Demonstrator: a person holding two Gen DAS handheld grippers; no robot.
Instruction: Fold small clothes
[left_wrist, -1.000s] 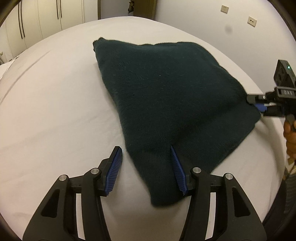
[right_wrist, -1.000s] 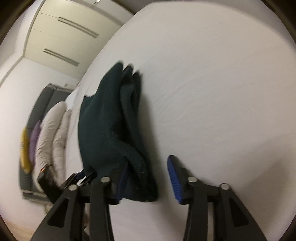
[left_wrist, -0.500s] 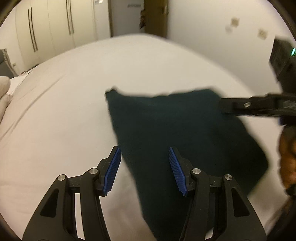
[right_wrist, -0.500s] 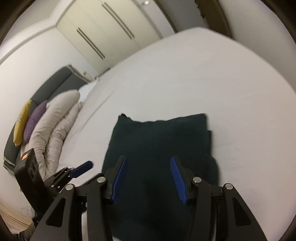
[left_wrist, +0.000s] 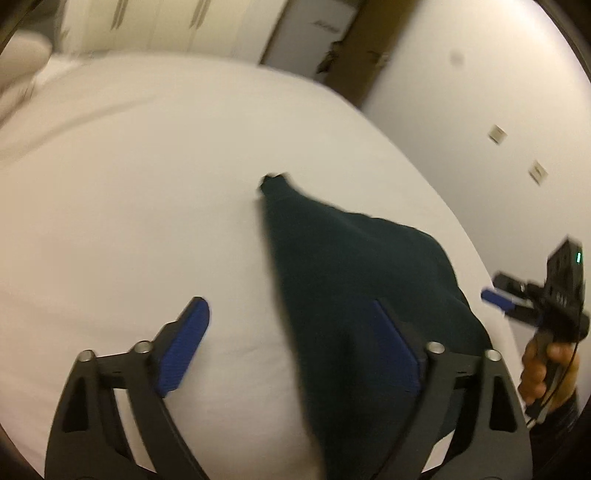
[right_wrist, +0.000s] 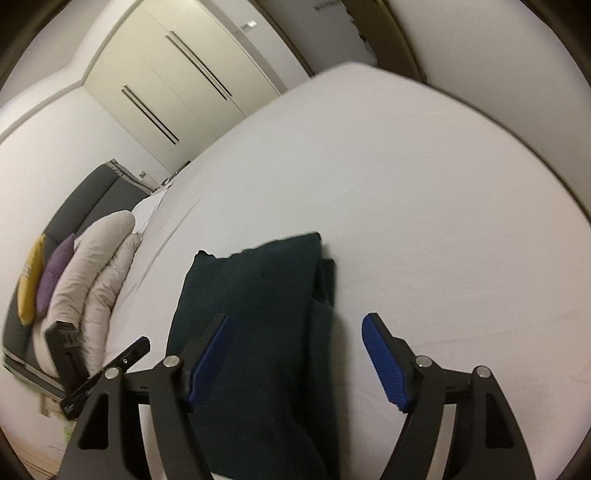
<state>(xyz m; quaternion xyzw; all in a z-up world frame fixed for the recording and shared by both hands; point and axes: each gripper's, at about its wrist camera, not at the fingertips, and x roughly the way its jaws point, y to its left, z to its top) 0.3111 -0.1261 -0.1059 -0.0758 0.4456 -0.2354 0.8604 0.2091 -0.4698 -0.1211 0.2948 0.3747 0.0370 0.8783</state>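
Note:
A dark green knitted garment (left_wrist: 354, 280) lies folded flat on the white bed (left_wrist: 129, 206). It also shows in the right wrist view (right_wrist: 258, 317). My left gripper (left_wrist: 295, 347) is open and empty above its near left edge. My right gripper (right_wrist: 295, 362) is open and empty above its near end. The right gripper also shows at the right edge of the left wrist view (left_wrist: 498, 299), held in a hand. The left gripper shows at the lower left of the right wrist view (right_wrist: 110, 373).
Pale pillows (right_wrist: 92, 266) with a purple cushion (right_wrist: 53, 273) and a yellow cushion (right_wrist: 31, 280) lie against a grey headboard (right_wrist: 85, 195). Cream wardrobe doors (right_wrist: 173, 85) stand beyond the bed. A white wall (left_wrist: 498, 122) runs along the bed's right edge.
Both grippers have lifted off the garment and drawn back, and their jaws have opened wider. The garment stays folded on the bed.

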